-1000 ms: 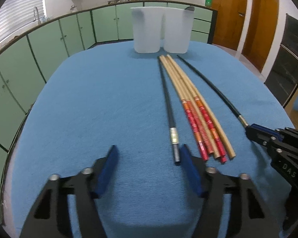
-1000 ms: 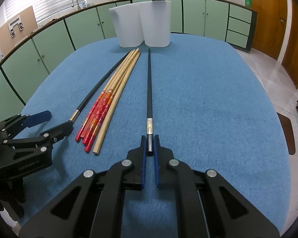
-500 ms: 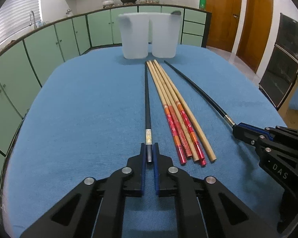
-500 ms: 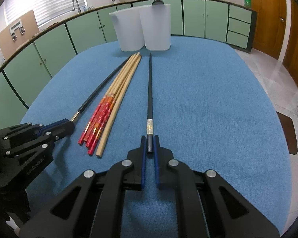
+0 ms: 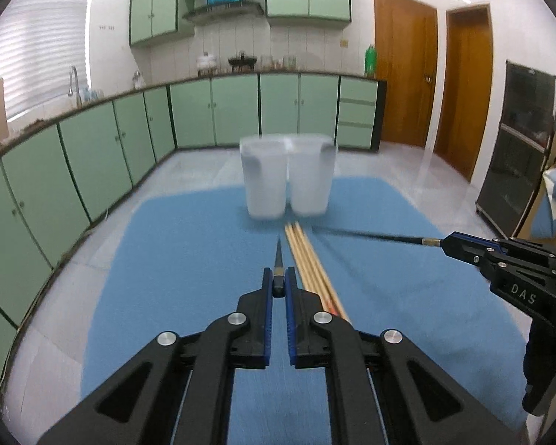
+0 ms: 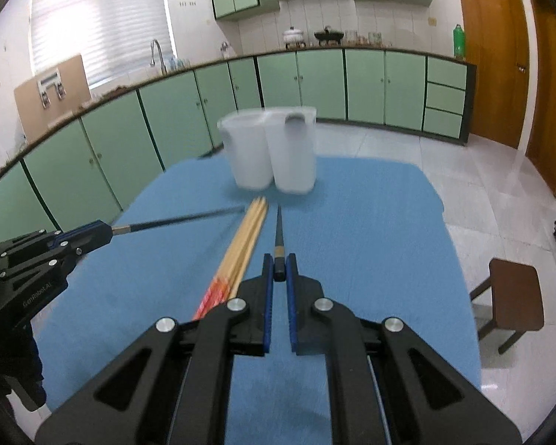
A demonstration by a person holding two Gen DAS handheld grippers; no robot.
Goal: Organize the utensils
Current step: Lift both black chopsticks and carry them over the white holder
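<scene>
My left gripper (image 5: 278,285) is shut on the end of a black chopstick (image 5: 279,256), held above the blue cloth and pointing at two white plastic containers (image 5: 263,185). My right gripper (image 6: 279,272) is shut on a second black chopstick (image 6: 279,230), also lifted. Each view shows the other gripper off to the side with its stick: the right gripper (image 5: 448,243) and the left gripper (image 6: 103,230). Several wooden chopsticks with red ends (image 5: 307,259) (image 6: 246,237) lie on the cloth between the two black ones. The two containers (image 6: 293,155) stand side by side at the far edge.
The blue cloth (image 5: 166,259) covers a table (image 6: 389,222) in a kitchen with green cabinets (image 5: 92,155) around it. A brown stool (image 6: 511,293) stands on the floor to the right of the table. A dark cabinet (image 5: 519,163) stands further right.
The left jaws shut on a black chopstick that lay on the cloth. Both grippers then rose, lifting their black chopsticks off the cloth. The wooden chopsticks stayed put.
</scene>
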